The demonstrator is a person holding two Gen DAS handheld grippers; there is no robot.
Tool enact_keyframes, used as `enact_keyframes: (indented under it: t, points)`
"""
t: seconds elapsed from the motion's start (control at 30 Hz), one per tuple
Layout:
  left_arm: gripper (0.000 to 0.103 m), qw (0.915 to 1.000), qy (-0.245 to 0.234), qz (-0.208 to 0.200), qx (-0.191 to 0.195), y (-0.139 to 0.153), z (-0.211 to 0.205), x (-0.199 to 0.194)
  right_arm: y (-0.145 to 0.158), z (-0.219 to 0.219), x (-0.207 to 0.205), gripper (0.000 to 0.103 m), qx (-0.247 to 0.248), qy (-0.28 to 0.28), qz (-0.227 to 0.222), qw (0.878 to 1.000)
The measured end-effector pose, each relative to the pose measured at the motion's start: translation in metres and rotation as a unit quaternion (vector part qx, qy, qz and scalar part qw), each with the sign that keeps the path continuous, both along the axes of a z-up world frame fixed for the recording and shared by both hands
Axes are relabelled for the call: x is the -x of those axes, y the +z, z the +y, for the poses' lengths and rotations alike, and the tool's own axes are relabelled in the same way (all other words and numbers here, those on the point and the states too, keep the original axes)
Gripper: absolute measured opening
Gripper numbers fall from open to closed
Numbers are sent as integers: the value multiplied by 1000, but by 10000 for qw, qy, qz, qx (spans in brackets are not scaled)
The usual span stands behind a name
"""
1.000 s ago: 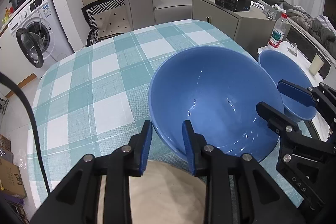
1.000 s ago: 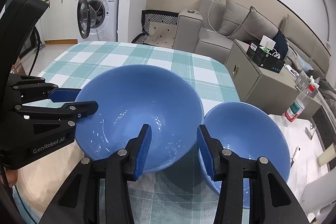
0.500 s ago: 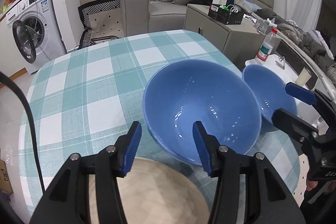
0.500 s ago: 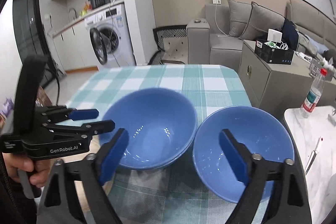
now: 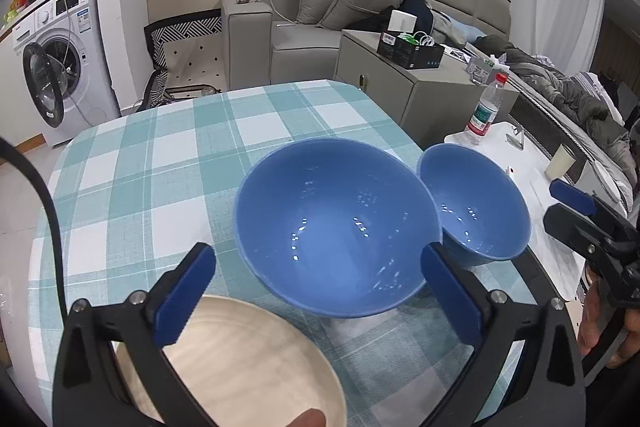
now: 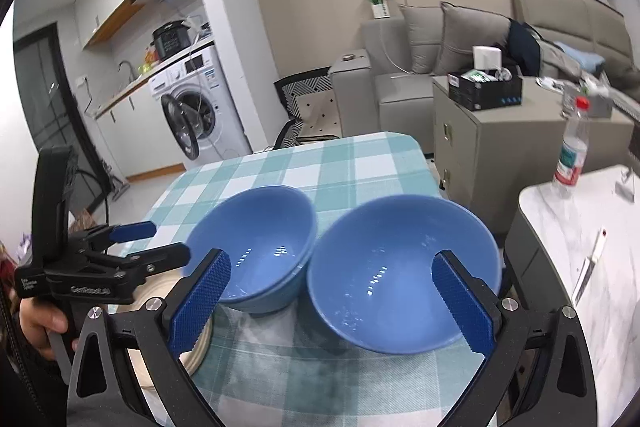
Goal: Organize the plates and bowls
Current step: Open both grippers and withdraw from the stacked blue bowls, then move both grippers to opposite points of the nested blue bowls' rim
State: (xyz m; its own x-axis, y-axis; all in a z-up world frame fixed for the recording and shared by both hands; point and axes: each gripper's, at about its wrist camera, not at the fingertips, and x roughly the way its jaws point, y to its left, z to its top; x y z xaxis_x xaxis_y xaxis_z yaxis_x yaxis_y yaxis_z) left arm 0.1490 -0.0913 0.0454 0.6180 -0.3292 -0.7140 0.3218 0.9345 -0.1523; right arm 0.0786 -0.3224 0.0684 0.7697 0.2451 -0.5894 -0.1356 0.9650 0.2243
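Both tongs have spread wide and drawn back from the bowls since a second ago, when the left pair sat pinched at the rim of the big bowl. Now the left tongs (image 5: 320, 287) stand wide apart and grip nothing, with the large blue bowl (image 5: 334, 223) resting on the checked bench (image 5: 132, 179) just ahead and between their blue pads. The small blue bowl (image 5: 478, 205) sits to the right of that pair, its rim touching or nearly touching the large one. A pale plate (image 5: 248, 359) lies under the left tongs, nearest the camera. From the right wrist, the right tongs (image 6: 334, 303) are likewise spread and empty; the small bowl (image 6: 400, 271) lies between their pads, the large bowl (image 6: 256, 239) ahead of the left pad, and the plate (image 6: 192, 343) lies partly behind that pad.
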Motion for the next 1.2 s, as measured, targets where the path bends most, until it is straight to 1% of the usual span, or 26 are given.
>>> enact_keyframes:
  t: [0.17, 0.37, 0.47, 0.6, 0.83, 0.93, 1.0, 1.03, 1.1, 1.17, 1.2]
  points:
    - [103, 9999, -57, -83, 29, 4, -15, 8, -1, -22, -2, 102, -90, -205, 112, 9997]
    - [103, 9999, -80, -18, -67, -4, -39, 16, -2, -38, -2, 102, -104, -384, 197, 9990]
    - [103, 9997, -185, 20, -142, -8, -52, 19, -5, -43, -4, 102, -60, -463, 288, 9985]
    - [103, 9992, -348, 77, -180, -12, -68, 23, -9, -50, -6, 102, -118, -505, 345, 9981]
    - [101, 9980, -581, 1, -237, -10, -87, 30, -11, -61, -7, 102, -173, -611, 374, 9973]
    - [101, 9972, -724, -2, -201, -10, -93, 34, -12, -64, -7, 102, -194, -639, 373, 9971]
    - [96, 9966, -809, 7, -162, -9, -98, 35, -13, -65, -7, 102, -197, -642, 385, 9970]
    - [91, 9962, -859, 21, -132, -9, -99, 35, -13, -66, -7, 102, -202, -653, 390, 9969]
    - [90, 9955, -938, 42, -86, -9, -103, 37, -13, -67, -6, 102, -211, -681, 399, 9967]
    - [79, 9947, -1028, 39, -3, -8, -105, 38, -14, -69, -6, 102, -212, -695, 407, 9965]
    - [78, 9944, -1053, 75, 17, -8, -106, 38, -14, -69, -6, 102, -217, -699, 416, 9964]
